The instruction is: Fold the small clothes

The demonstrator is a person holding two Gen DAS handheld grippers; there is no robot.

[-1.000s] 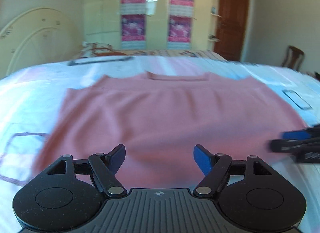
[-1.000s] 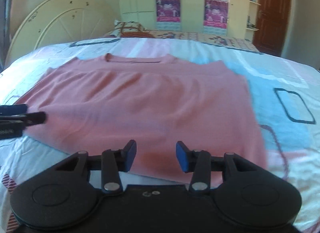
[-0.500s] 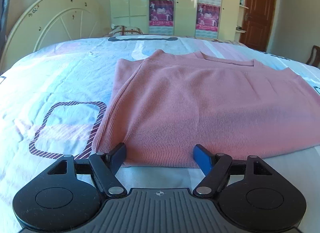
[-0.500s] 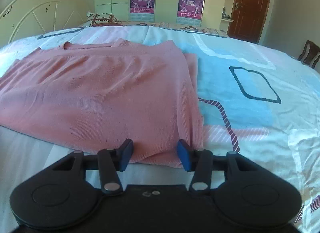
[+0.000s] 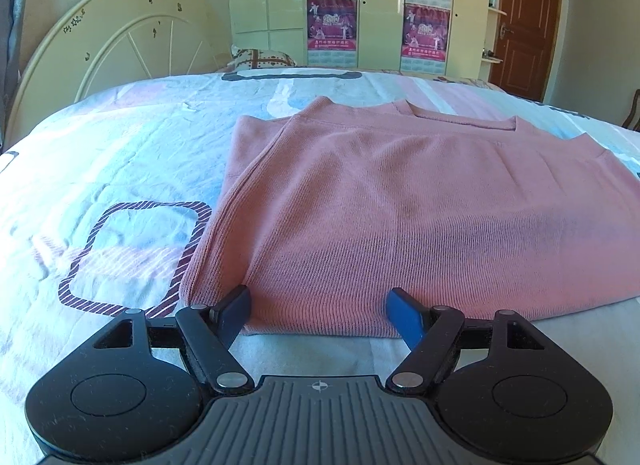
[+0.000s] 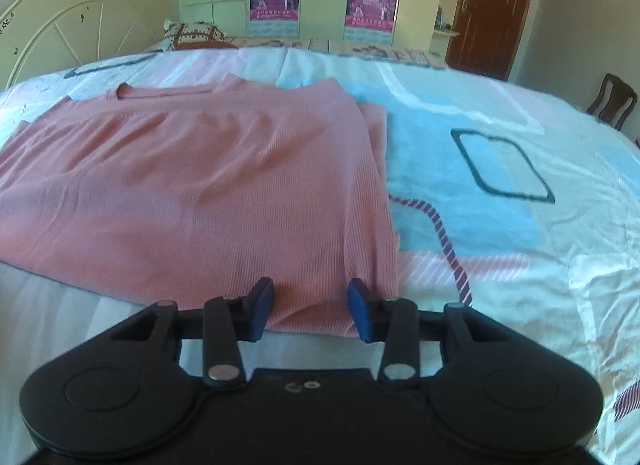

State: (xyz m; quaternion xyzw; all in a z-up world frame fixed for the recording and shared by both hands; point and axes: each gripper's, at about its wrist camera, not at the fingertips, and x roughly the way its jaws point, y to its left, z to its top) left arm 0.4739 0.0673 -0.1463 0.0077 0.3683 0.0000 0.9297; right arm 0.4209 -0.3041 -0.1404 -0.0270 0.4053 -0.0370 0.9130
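A pink knit top (image 5: 400, 205) lies flat on the bed, neckline at the far side, its sleeves folded in along both side edges. My left gripper (image 5: 320, 311) is open, its blue fingers straddling the near hem at the top's left corner. In the right wrist view the same top (image 6: 200, 185) fills the left half. My right gripper (image 6: 312, 311) is open, narrower than the left one, its fingers either side of the near hem at the right corner. Neither gripper holds the cloth.
The bed sheet (image 5: 120, 185) is white with pink, blue and striped shapes, and it also shows in the right wrist view (image 6: 500, 225). A cream headboard (image 5: 120, 57) stands at the far left. A wardrobe with posters (image 5: 380, 5), a brown door (image 6: 492, 5) and a chair (image 6: 612, 101) stand beyond.
Both grippers moved outward from the middle of the hem to its corners and came lower and closer to the hem. The other gripper is no longer in either view.
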